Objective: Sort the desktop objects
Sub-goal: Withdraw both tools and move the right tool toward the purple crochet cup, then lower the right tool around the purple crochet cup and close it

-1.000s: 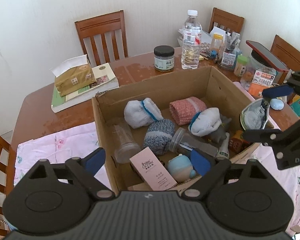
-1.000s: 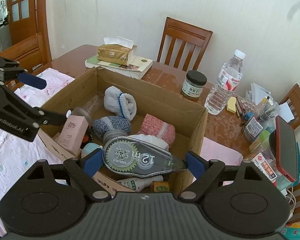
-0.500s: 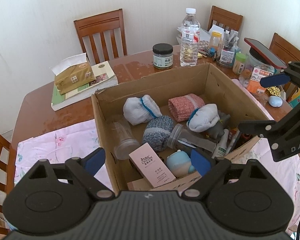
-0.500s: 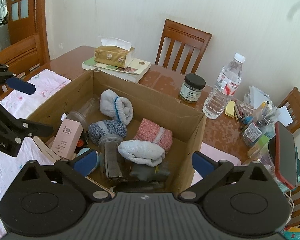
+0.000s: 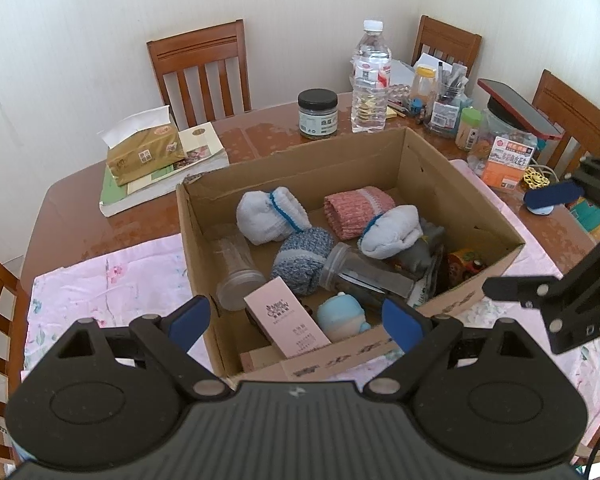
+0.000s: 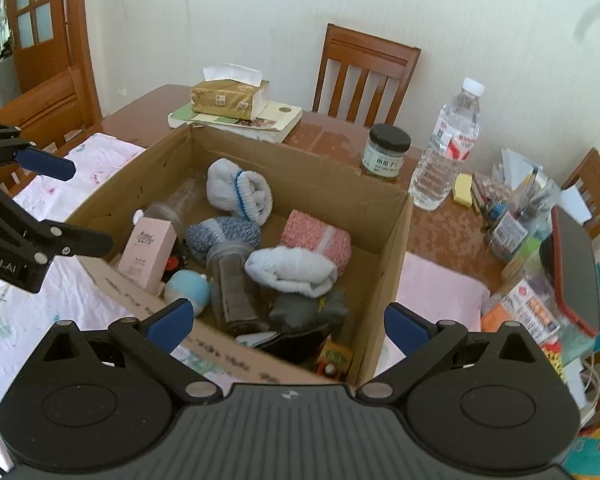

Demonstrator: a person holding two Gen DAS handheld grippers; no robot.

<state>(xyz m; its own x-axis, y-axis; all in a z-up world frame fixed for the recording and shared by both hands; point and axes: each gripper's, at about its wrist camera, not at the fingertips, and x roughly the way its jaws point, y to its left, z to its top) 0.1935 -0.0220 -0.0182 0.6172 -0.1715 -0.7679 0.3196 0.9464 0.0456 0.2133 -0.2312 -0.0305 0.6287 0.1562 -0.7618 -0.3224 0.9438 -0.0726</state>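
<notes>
Both tools hang above the near edge of the cardboard box (image 5: 452, 168), which sits on a pink cloth (image 5: 100, 280) on the wooden table (image 5: 60, 216). The left gripper (image 5: 296, 316) has its jaws spread wide with nothing between them, and the right gripper (image 6: 286, 322) is just as wide and empty. A good share of the sorting looks done, judging by how full the box is: a white sock bundle with a blue band (image 5: 270, 216), a pink knitted roll (image 5: 356, 208), a blue-grey roll (image 5: 304, 256), a second white bundle (image 5: 392, 232), two clear plastic cups (image 5: 236, 268), a pink carton (image 5: 286, 320) leaning at the near wall and a pale blue round toy (image 5: 340, 316) beside it, with grey and dark things at the near right corner too jumbled to name. What seems left stands on the table beyond the box: a dark-lidded jar (image 5: 317, 114) and a water bottle (image 5: 371, 80) at its far side, a tissue pack (image 5: 144, 152) on books to the far left, and a crowd of stationery, small bottles and a phone (image 5: 516, 106) on a clear tub to the right. Whether all of these are meant for the box cannot be told
</notes>
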